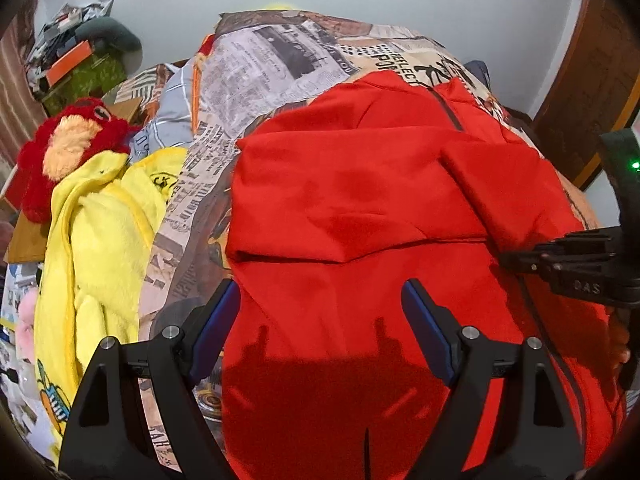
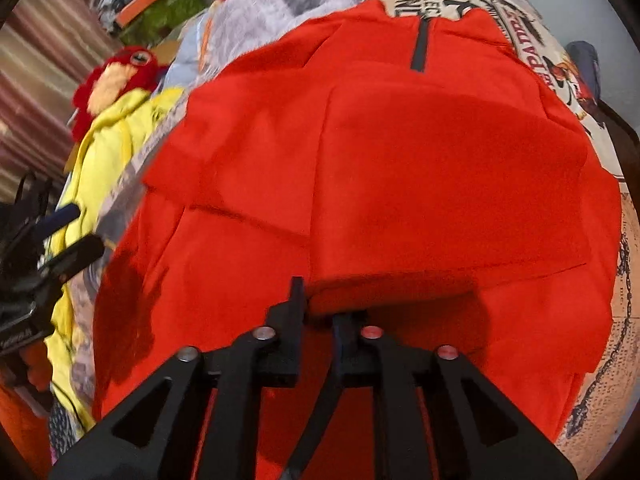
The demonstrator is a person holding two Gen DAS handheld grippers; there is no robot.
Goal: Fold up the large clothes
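One red fabric garment with a dark zip at the neck (image 1: 360, 184), spread on the bed. One newspaper-print bedcover (image 1: 272, 64) under it. One yellow fleecy garment or blanket (image 1: 100, 216) at the left side. One red plush toy with a pale orange face (image 1: 68, 144) above it. One grey checked pillow (image 1: 172, 108). Two black two-finger grippers: left gripper (image 1: 320, 320), right gripper (image 2: 320, 312). Clutter pile in far corner, count unclear.
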